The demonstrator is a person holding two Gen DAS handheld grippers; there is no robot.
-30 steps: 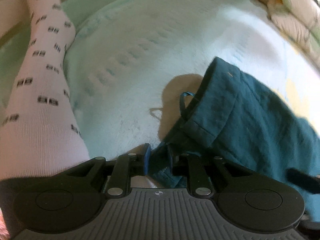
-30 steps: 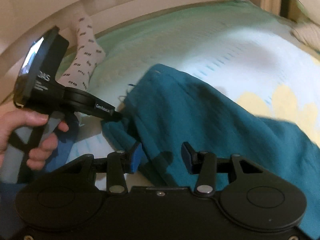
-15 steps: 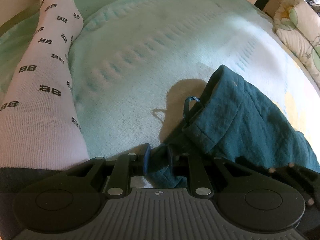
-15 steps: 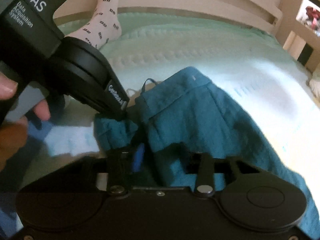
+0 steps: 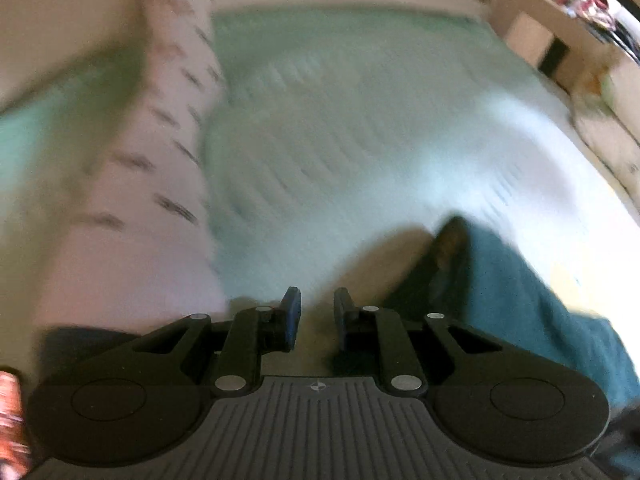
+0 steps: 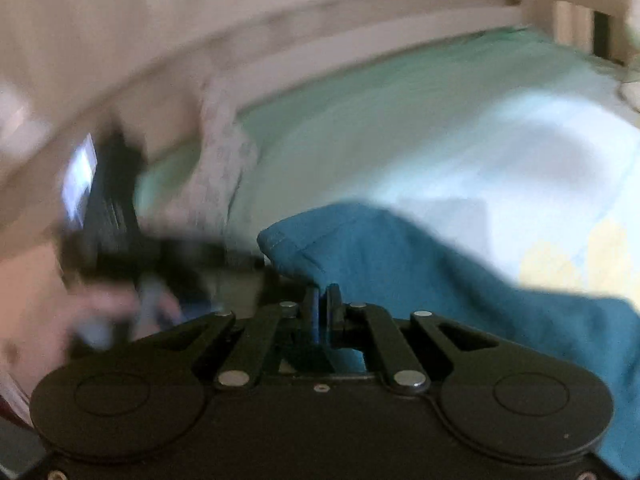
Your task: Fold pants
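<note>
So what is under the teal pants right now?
The teal pants lie on the pale green bedspread, with a yellow patch at their edge. The right tool pinches one edge. What the cloth covers cannot be seen.

The crumpled teal fabric pants (image 6: 460, 280) lie on the pale green quilted bedspread (image 6: 440, 120), spreading ahead and right of the black two-finger right gripper (image 6: 322, 300), whose fingers pinch their near edge. The black two-finger left gripper (image 5: 316, 312) sits left of the pants, apart from them. A white patterned sock-clad leg (image 5: 152, 200) rests on the bedspread, ahead and left of it.
</note>
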